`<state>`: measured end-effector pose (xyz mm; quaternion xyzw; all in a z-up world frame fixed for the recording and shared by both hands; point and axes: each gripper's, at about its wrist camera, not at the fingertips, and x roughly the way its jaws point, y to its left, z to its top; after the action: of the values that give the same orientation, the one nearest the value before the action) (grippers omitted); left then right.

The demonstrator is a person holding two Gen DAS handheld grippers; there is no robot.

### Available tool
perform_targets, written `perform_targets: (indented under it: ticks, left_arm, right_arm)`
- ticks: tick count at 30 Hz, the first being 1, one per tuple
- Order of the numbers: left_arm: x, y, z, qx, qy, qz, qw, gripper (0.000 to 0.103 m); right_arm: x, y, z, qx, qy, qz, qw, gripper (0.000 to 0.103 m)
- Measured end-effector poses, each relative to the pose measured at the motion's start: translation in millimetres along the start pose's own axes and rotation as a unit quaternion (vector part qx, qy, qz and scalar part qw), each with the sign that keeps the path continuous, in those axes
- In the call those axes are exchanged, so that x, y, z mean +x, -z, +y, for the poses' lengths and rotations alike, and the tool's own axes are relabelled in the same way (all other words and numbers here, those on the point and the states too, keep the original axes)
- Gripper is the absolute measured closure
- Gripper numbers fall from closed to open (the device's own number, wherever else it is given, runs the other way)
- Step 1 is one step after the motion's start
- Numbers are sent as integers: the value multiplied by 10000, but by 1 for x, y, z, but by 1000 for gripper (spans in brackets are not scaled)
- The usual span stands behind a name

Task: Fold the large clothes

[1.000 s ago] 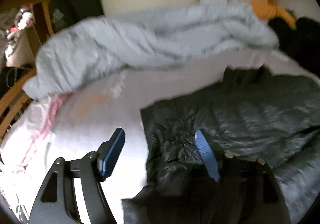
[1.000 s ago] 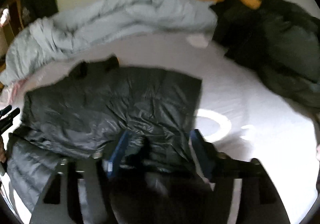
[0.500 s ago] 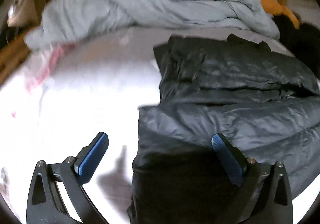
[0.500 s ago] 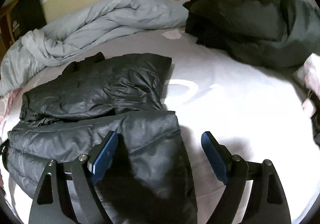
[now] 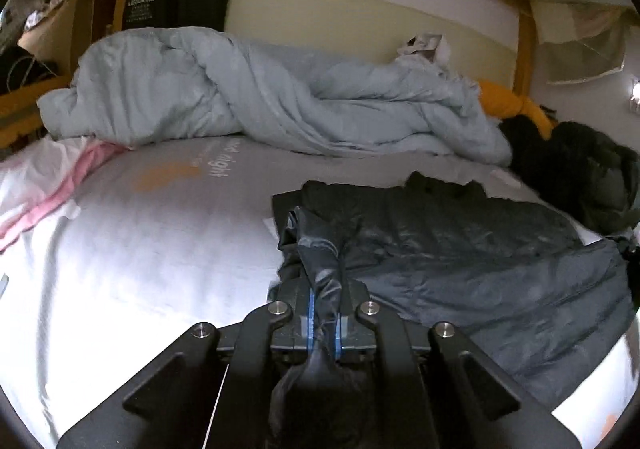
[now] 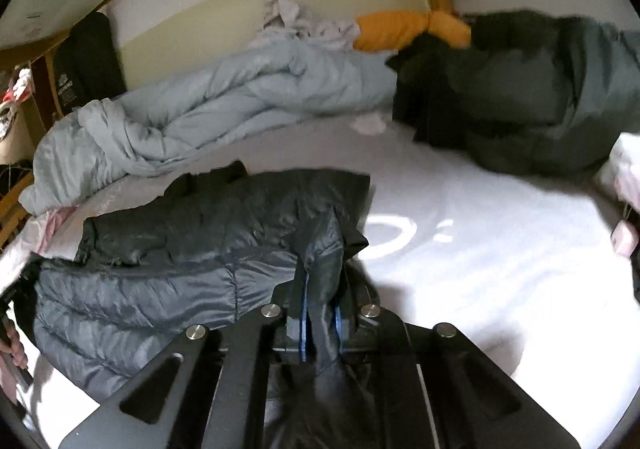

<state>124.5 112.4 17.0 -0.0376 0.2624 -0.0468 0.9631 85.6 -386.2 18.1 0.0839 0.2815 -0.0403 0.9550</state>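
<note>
On the bed (image 5: 140,249), both tools pinch the jacket (image 5: 460,249).

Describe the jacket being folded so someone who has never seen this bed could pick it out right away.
Start at the white bed sheet and the rumpled pale blue duvet along the wall. In front of the duvet, near the bed's front edge, lies the dark grey puffer jacket, flat and partly folded. Unlike the dark green coat heaped in the far corner, it is quilted, shiny and spread out.
</note>
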Motion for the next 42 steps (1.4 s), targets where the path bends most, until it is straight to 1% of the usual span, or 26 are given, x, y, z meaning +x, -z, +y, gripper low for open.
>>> perform_targets:
  ticks: [3,4,5,7,9,10,11,12,13,14,15,16,17,19,21,22,23,24,25,27,28,31,34,42]
  left_arm:
    - [28,8,5,-3,-171,527,9985,94]
    - [37,13,6,35,-252,653,9975,92]
    - [42,18,7,59,-284,756,9967,90]
    - [51,23,9,16,-294,942,9951,85]
    - [47,20,13,-83,-304,821,9961,83]
    - [42,19,15,-106,-360,727,9966,71]
    - [39,18,16,-95,-514,646,9965,61]
    - [32,16,16,-20,-780,512,9956,48]
    - [24,15,14,97,-1072,320,9937,46]
    - [16,14,14,167,-1204,162,9925,46]
    - [8,13,14,180,-1175,52,9929,45]
    - [0,12,15,143,-1058,10,9943,45]
    - [-7,11,15,85,-965,-22,9953,44]
    - [-22,12,11,5,-809,-119,9966,34]
    - [-37,13,2,71,-673,-216,9975,29]
    - [-45,13,-6,165,-615,-285,9976,23]
    - [-51,13,-13,257,-568,-363,9974,19]
    - [-58,13,-21,358,-516,-460,9970,13]
    - [-65,14,-29,450,-463,-543,9964,7]
    - [-71,15,-43,586,-321,-604,9959,1]
    - [-73,17,-49,628,-261,-611,9958,1]
    - [-77,26,-63,685,-122,-607,9957,1]
    - [-75,35,-75,751,0,-472,9961,1]
    - [-77,48,-98,1029,297,-248,9939,1]
  right_arm:
    - [26,6,0,-80,241,512,9984,93]
    - [40,11,-1,-106,340,795,9962,93]
    - [47,14,-2,-98,329,913,9952,91]
    - [54,17,-5,-45,347,976,9946,88]
    - [52,16,-5,-75,383,897,9952,85]
    - [47,14,-5,-95,419,817,9957,83]
    - [45,14,-5,-88,423,762,9962,79]
    - [41,13,-6,-72,453,708,9964,76]
    - [35,12,-7,-51,506,638,9967,70]
    - [27,11,-8,-13,548,508,9972,58]
    - [21,10,-9,19,539,361,9979,49]
    - [10,8,-9,59,525,101,9986,36]
    - [3,7,-9,44,511,-52,9987,35]
    - [-15,6,-2,-84,408,-309,9987,35]
    - [-30,10,6,-127,325,-500,9981,33]
    - [-38,13,10,-146,268,-608,9977,24]
    - [-48,19,18,-197,207,-733,9969,12]
    - [-52,21,21,-235,187,-790,9964,11]
    - [-59,26,29,-338,185,-840,9957,10]
    - [-64,33,40,-494,224,-801,9953,10]
    - [-67,37,45,-563,249,-781,9950,10]
    - [-71,49,60,-719,232,-710,9946,10]
    - [-72,57,70,-846,278,-637,9940,10]
    - [-73,67,83,-973,135,-543,9937,10]
